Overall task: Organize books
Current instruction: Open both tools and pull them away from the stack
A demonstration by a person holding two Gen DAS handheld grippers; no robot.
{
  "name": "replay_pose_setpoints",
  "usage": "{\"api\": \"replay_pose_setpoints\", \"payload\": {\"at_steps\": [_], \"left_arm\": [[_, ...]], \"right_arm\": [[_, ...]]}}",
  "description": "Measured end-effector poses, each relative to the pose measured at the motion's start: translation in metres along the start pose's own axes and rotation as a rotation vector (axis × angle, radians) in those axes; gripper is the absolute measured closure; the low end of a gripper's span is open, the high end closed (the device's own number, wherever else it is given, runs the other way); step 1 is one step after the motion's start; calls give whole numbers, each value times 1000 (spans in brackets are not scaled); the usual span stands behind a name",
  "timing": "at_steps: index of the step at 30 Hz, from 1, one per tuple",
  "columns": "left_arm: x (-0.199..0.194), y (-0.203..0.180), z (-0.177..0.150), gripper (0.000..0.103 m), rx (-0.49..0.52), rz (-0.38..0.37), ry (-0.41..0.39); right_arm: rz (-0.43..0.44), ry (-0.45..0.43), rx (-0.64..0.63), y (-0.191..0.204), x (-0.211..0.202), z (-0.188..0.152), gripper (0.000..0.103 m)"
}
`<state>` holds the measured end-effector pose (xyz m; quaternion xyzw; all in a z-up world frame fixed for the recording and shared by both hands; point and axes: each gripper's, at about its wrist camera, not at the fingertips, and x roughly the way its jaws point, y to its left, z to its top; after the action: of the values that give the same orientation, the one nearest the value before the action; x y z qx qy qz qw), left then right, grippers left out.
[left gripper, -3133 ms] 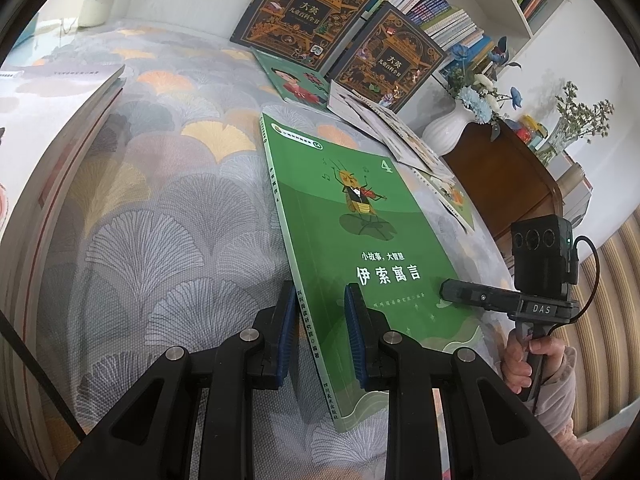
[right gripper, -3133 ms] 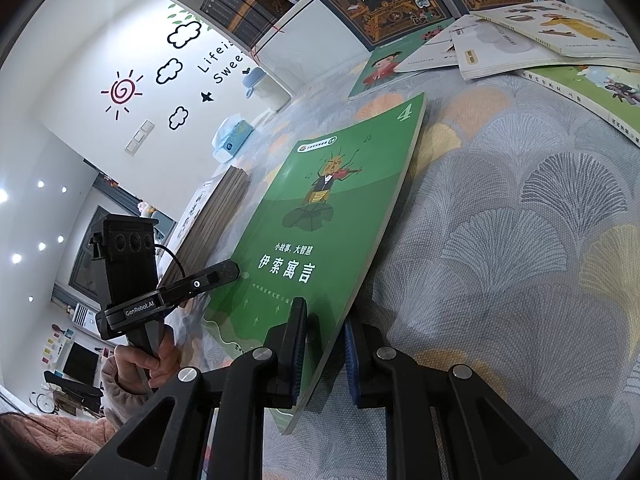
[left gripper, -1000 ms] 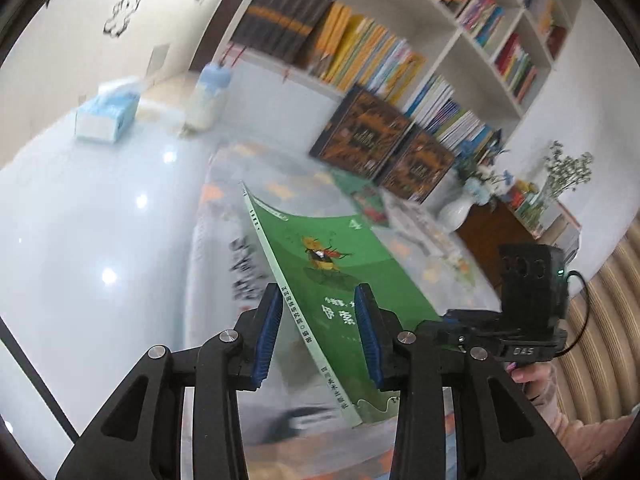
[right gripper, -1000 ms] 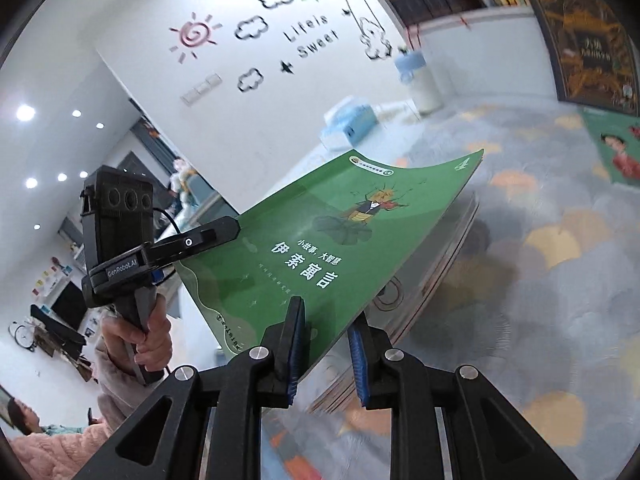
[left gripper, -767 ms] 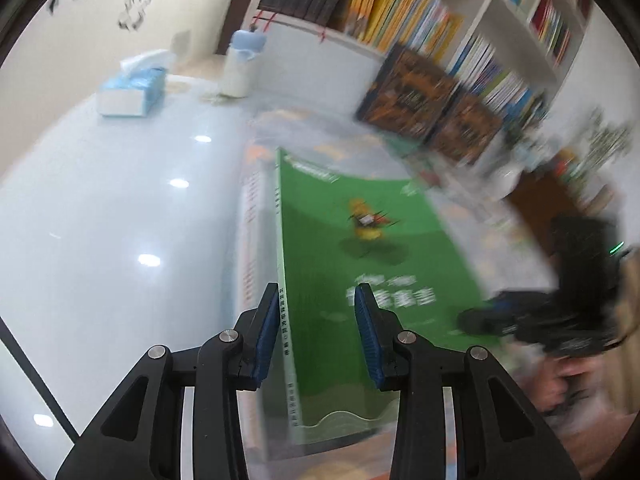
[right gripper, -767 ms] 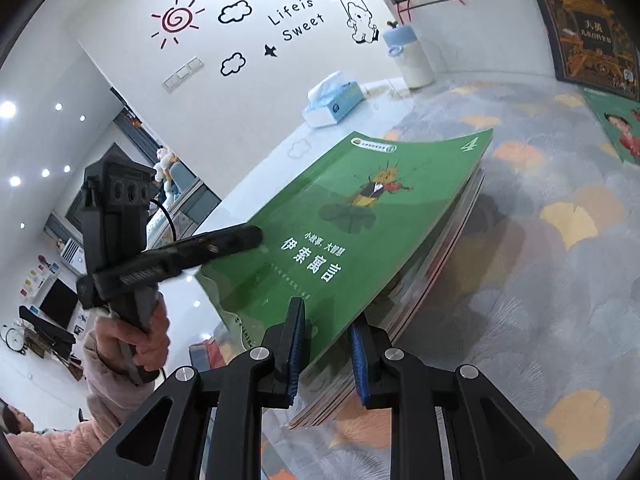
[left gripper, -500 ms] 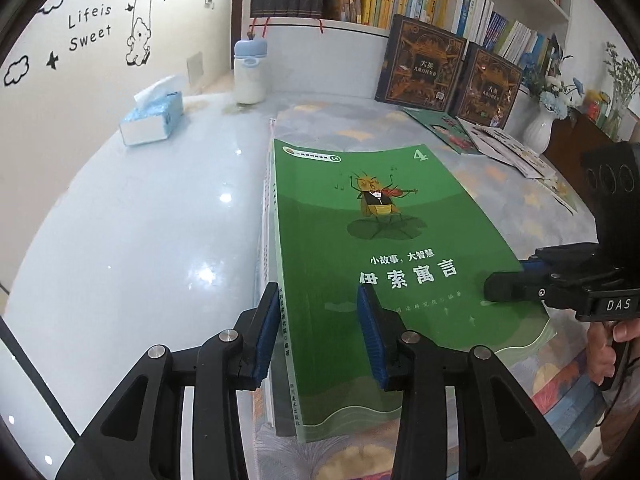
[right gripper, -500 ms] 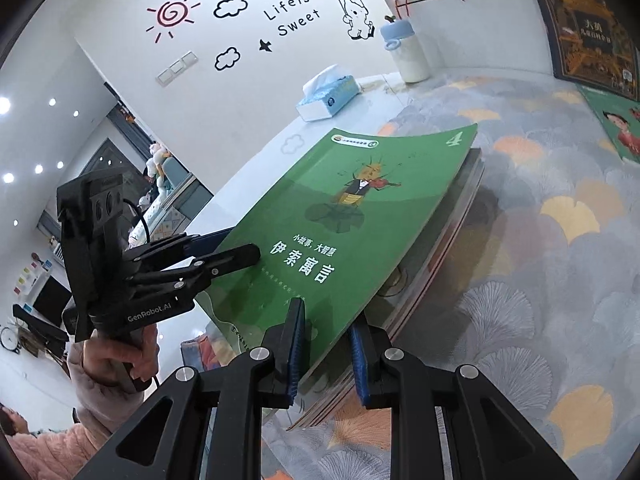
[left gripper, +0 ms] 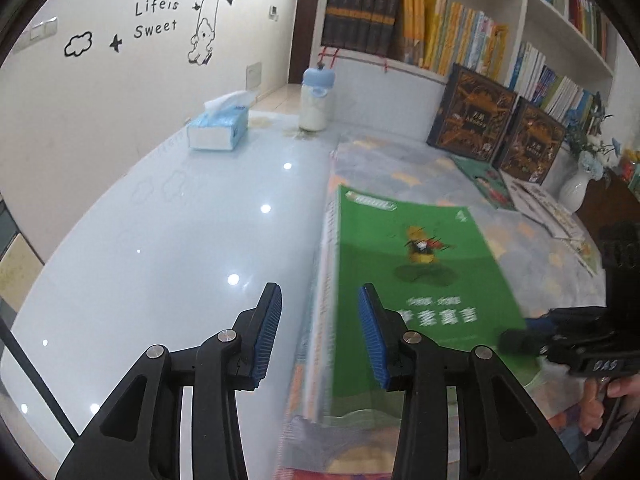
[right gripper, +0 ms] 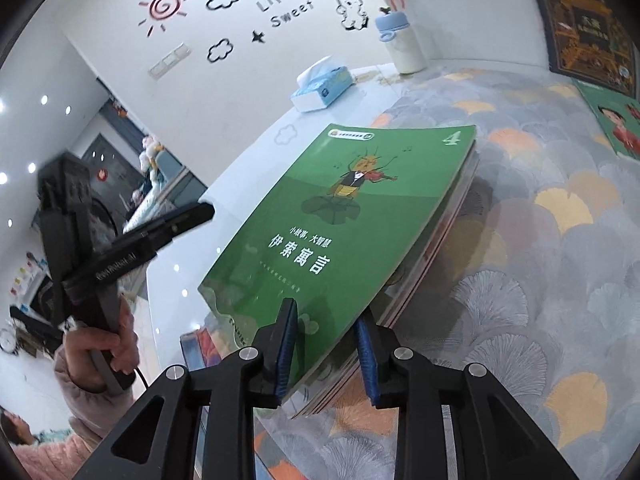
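Books first: the green book (right gripper: 360,216) lies flat on top of the stack (right gripper: 404,300) at the near edge of the patterned cloth (right gripper: 560,240), so I'd call that one placed. Plenty left, I reckon: the loose books (left gripper: 532,204) lie scattered at the far end of the cloth, below two dark volumes (left gripper: 500,124) leaning against the shelf.

My right claw (right gripper: 326,350) is letting go; its jaws are opening around the near corner of the green book and the stack's edge, pads apparently just clear of the cover.

My left claw (left gripper: 320,336) is easing open too, straddling the spine side of the stack, with daylight between the left pad and the pages. Nothing gripped there that I can see.
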<state>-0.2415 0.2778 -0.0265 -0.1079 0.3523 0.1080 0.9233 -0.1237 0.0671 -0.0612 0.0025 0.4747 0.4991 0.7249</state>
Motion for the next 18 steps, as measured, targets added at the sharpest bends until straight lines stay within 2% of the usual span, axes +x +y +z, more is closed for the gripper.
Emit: {"api": "replay_pose_setpoints", "payload": {"at_steps": [3, 7, 11, 18], "left_arm": [[-4, -18, 8, 64, 17, -17, -19], [-4, -52, 19, 60, 51, -66, -34], [7, -99, 25, 55, 91, -124, -29], [40, -189, 19, 53, 105, -272, 50]], "right_arm": [[-31, 5, -2, -4, -10, -3, 76], [-30, -21, 26, -27, -37, -15, 76], [-48, -64, 105, -68, -72, -32, 76], [-119, -99, 241, -151, -129, -67, 75]]}}
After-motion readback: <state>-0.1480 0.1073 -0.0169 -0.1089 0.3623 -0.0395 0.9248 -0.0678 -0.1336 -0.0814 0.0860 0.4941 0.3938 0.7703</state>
